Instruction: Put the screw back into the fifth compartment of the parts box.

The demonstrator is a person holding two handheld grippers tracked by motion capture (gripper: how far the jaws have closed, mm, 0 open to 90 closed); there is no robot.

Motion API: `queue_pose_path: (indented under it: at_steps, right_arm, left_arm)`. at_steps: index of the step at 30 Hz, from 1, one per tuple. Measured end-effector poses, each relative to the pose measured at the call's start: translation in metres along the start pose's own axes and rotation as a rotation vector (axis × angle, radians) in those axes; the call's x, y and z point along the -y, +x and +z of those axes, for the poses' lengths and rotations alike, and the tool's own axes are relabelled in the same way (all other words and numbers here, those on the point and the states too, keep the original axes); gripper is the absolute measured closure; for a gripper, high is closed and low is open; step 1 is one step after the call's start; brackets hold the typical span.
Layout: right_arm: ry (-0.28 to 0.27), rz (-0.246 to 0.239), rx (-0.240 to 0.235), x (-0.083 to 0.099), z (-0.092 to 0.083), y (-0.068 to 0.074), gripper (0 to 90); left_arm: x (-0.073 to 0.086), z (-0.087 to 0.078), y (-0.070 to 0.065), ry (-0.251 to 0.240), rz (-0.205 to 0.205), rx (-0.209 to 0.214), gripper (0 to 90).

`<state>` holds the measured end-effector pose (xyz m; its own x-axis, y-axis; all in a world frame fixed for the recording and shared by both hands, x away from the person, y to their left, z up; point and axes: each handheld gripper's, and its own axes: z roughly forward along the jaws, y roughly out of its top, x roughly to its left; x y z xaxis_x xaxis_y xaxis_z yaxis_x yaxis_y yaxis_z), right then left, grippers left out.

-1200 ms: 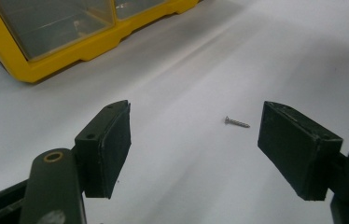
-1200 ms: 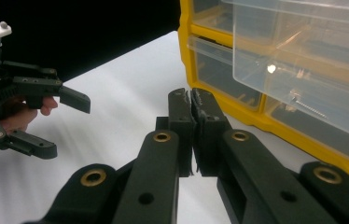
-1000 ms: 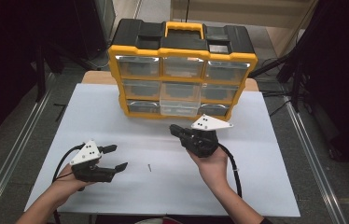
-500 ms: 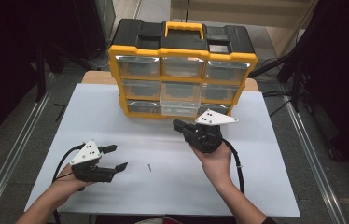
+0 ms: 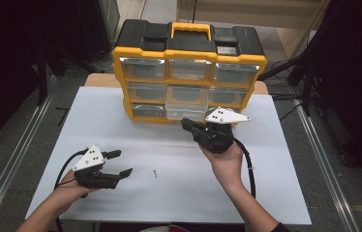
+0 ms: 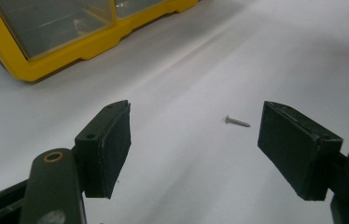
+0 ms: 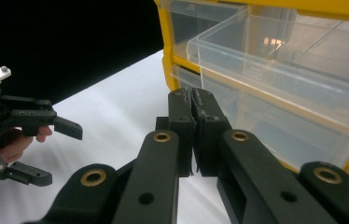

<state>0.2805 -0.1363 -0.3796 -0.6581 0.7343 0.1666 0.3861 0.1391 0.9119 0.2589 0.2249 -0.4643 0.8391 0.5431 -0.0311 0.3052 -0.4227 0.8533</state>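
White tabletop point(image 5: 121, 111): left gripper point(image 5: 119, 163) low with fingers spread, right gripper point(image 5: 187, 124) raised, pinched

A white tabletop point(image 5: 121, 116) is flanked on both sides by metal rails point(image 5: 14, 169) that run along the grey floor point(image 5: 343, 193). Black stands point(image 5: 309, 67) and dark equipment crowd the shadows on the left and right. A black cable point(image 5: 285, 96) lies on the floor to the right of the tabletop. A strip of wooden edge point(image 5: 99, 79) shows behind the white sheet, and lighter flooring point(image 5: 276, 14) stretches beyond at the top.
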Motion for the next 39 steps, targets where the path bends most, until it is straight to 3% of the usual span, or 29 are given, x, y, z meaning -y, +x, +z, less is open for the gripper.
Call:
queue_pose_path:
  at_steps: [39]
  right_arm:
    - [-0.039, 0.023, 0.035, -0.037, -0.005, -0.017, 88.2]
  left_arm:
    - [0.0, -0.001, 0.001, 0.001, 0.0, 0.002, 25.7]
